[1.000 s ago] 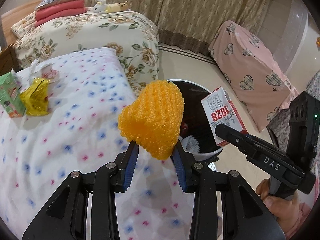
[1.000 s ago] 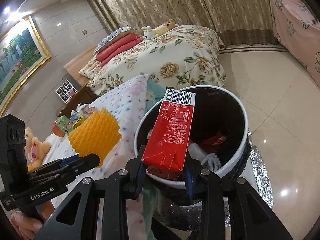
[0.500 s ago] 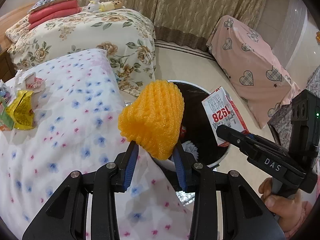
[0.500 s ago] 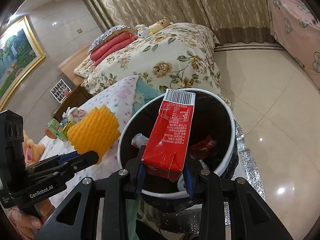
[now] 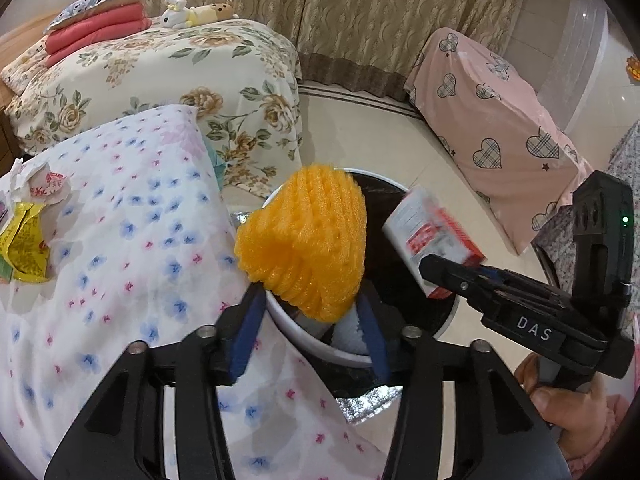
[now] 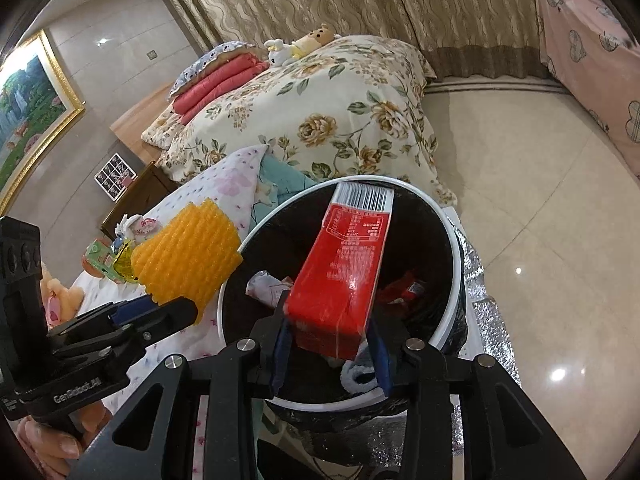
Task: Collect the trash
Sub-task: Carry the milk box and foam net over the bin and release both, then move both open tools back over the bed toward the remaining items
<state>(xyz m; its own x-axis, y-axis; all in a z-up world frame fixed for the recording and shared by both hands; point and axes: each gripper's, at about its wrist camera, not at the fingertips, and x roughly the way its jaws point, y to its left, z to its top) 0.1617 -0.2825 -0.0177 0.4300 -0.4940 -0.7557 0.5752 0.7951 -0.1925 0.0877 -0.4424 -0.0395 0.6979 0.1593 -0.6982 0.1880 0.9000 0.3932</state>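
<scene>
Two grippers are opening over the trash bin (image 6: 450,236). The left gripper (image 5: 310,330) spreads its blue pads clear of the orange foam net (image 5: 308,240), which sits between them above the bin's near rim. The right gripper (image 6: 330,350) parts around the red carton (image 6: 344,276), tilted over the bin's dark interior beside crumpled wrappers (image 6: 264,286).

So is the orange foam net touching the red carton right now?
Apart. The left wrist view shows the dark inside of the bin between the orange foam net and the red carton; the right wrist view shows the same gap.
</scene>
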